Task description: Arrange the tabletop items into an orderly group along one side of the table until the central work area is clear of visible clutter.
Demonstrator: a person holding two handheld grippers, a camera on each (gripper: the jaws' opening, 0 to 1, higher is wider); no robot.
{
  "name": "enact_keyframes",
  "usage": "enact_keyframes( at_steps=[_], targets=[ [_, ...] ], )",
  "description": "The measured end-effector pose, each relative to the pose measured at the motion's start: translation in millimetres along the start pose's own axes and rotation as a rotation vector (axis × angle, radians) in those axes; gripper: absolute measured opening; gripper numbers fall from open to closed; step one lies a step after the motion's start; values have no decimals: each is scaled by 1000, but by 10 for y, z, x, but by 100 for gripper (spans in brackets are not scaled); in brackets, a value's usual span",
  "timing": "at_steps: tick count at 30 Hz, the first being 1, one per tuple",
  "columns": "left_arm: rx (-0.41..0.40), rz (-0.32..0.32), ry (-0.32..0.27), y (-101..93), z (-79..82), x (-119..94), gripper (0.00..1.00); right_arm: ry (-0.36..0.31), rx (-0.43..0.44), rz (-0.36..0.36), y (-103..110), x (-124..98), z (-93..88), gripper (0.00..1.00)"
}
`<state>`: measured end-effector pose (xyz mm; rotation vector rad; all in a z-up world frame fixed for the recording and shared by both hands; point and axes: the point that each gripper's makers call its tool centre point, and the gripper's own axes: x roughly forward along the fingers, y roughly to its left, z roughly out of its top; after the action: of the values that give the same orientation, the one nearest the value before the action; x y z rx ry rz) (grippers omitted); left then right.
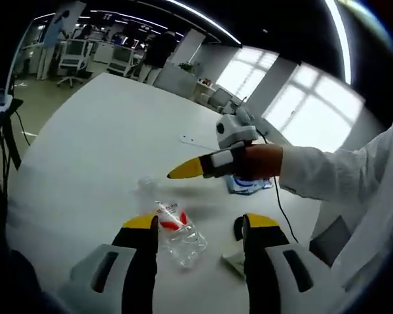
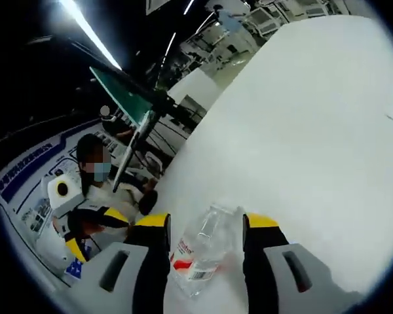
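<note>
While the crumpled clear plastic bottle with a red-and-white label (image 1: 177, 233) lies on its side on the white counter (image 1: 92, 150), it sits between the spread black, yellow-tipped fingers of the left gripper (image 1: 196, 226), not yet touched by either one as far as I can tell. In the right gripper view the same bottle (image 2: 203, 252) lies between the right gripper (image 2: 206, 226) and its fingers, which also stand apart. Both tools seem aimed at one light, thin-walled bottle, so the main risk is that they collide or that one finger nudges it and it rolls or skids across the smooth counter. A hard squeeze would likely buckle it and let it slip. The right gripper's cable, near a small blue-and-white packet (image 1: 249, 185), could drag that packet. A flat white strip (image 1: 195, 140) lies farther off, and a pale folded paper (image 1: 234, 261) sits just beside the left gripper's fingers.
</note>
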<state>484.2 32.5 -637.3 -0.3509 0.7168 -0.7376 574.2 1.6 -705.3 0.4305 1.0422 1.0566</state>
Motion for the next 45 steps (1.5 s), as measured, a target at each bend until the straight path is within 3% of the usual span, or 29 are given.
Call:
enact_keyframes(
  at_steps=[8,14,17,23,27,32,39,45],
  targets=[
    [-18,-7,-3,58,-48,20,52,31,131,64,-78,144,-30,41],
    [-30,-9,-14,91,-44,24,52,55,182,114,-99,267,-64,41],
    [-36,-10,-18,105,-47,25,52,53,232,174,-62,325,-56,41],
    [-43,-17,-24,124,-63,40,51,53,246,213,-54,415,-48,36],
    [-46,-21,-19,127,-96,55,51,29,309,253,-55,454,-9,34],
    [-49,-26,-16,127,-110,61,51,40,280,230,-136,462,-56,22],
    [-51,-22,-13,164,-118,78,51,26,259,231,-81,432,-46,21],
    [-47,-26,-11,184,-120,101,51,4,180,235,38,366,-5,21]
  ],
)
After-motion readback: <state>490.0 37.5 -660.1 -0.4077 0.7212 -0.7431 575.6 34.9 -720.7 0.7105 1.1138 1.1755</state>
